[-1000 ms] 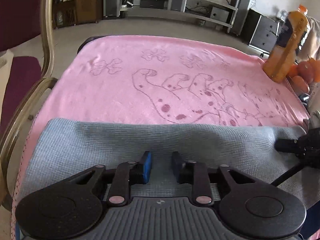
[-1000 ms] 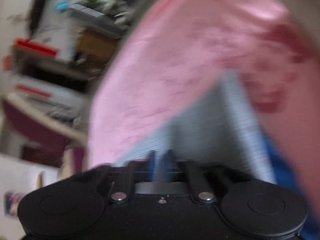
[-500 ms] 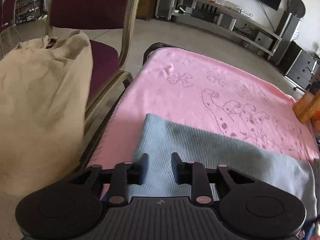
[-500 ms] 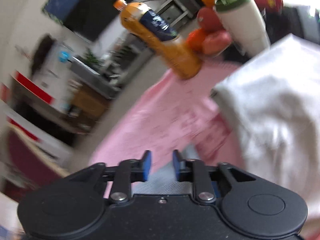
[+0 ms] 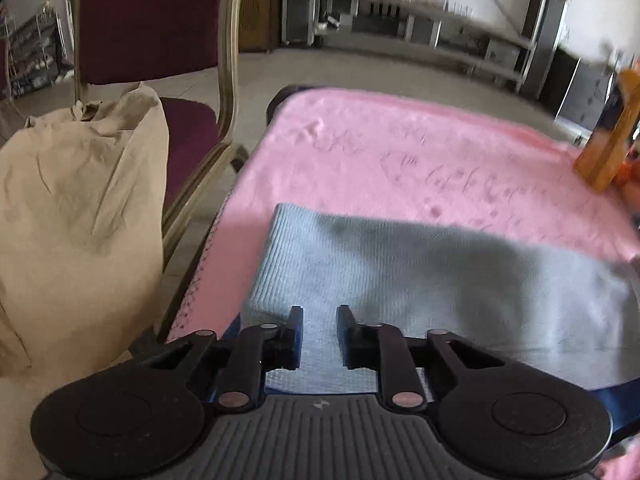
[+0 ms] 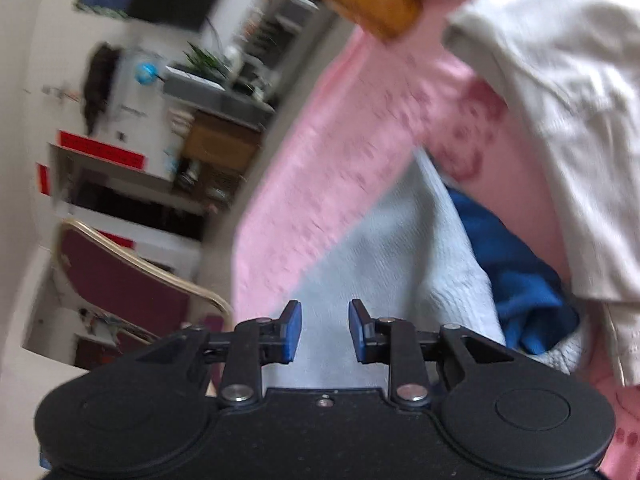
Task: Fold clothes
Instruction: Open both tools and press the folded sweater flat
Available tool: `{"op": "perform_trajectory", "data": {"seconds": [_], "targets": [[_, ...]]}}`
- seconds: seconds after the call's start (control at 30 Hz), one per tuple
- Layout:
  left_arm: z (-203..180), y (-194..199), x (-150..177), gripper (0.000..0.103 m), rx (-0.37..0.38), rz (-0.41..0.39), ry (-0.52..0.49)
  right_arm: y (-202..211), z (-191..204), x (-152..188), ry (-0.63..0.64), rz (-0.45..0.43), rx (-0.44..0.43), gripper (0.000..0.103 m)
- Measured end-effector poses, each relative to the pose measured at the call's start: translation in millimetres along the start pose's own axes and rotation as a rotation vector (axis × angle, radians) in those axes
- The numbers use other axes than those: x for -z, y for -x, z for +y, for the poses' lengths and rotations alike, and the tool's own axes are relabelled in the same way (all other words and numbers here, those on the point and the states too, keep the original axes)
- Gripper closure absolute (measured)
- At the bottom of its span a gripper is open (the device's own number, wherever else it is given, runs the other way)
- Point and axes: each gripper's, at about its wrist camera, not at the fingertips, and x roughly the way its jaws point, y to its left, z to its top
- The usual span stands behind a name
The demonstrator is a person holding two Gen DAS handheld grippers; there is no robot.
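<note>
Nearest the left wrist camera, the left gripper (image 5: 319, 322) hangs over the near edge of the folded light-blue garment (image 5: 420, 280). Its jaws have just been closing and stand a narrow gap apart, with nothing pinched between the pads. The right gripper (image 6: 325, 322) is likewise over the same garment (image 6: 396, 264), jaws parted a little and empty. The garment lies flat on the pink blanket (image 5: 400, 152) that covers the worktop, close to its near edge. Just beside it, in the right wrist view, sit a crumpled blue cloth (image 6: 512, 264) and a white garment (image 6: 568, 92). To the left stands a maroon chair (image 5: 152, 20) with a beige garment (image 5: 76, 208) draped over it. At the blanket's far right corner stands an orange bottle (image 5: 612, 136).
</note>
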Motion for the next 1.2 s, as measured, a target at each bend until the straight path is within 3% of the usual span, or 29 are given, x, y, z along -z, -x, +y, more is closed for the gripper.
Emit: {"op": "perform_trajectory", "data": {"seconds": [0.13, 0.2, 0.23, 0.27, 0.33, 0.5, 0.57, 0.77, 0.9, 1.0, 1.1, 1.2], "targets": [[5, -19, 3, 0.084, -0.019, 0.081, 0.027, -17, -2, 7, 0.047, 0.071, 0.069, 0.077], [6, -25, 5, 0.079, -0.037, 0.103, 0.014, -20, -5, 7, 0.084, 0.05, 0.182, 0.089], [5, -25, 7, 0.079, -0.042, 0.104, 0.005, -19, -10, 6, 0.076, 0.038, 0.215, 0.103], [5, -25, 8, 0.079, -0.047, 0.105, -0.003, -16, -17, 6, 0.053, 0.026, 0.233, 0.103], [4, -22, 11, 0.079, -0.056, 0.107, -0.026, -7, -23, 7, 0.012, 0.005, 0.228, 0.103], [5, 9, 23, 0.08, -0.042, 0.05, -0.026, 20, -9, 24, 0.077, -0.039, 0.25, 0.098], [2, 23, 32, 0.08, 0.013, 0.011, -0.034, 31, -2, 36, 0.115, -0.048, 0.239, 0.088], [-43, 35, 46, 0.08, 0.122, -0.042, -0.187, 19, 18, 50, 0.218, 0.005, 0.181, 0.087], [-80, 24, 62, 0.079, 0.132, -0.012, -0.321, -4, 27, 58, 0.288, 0.097, 0.118, 0.087], [-92, 8, 69, 0.078, 0.127, 0.045, -0.373, -18, 23, 59, 0.266, 0.166, 0.102, 0.087], [-90, 3, 70, 0.075, 0.121, 0.058, -0.382, -24, 11, 57, 0.236, 0.194, 0.13, 0.094], [-87, 4, 70, 0.074, 0.126, 0.065, -0.364, -9, 5, 55, 0.222, 0.172, 0.145, 0.092]]}}
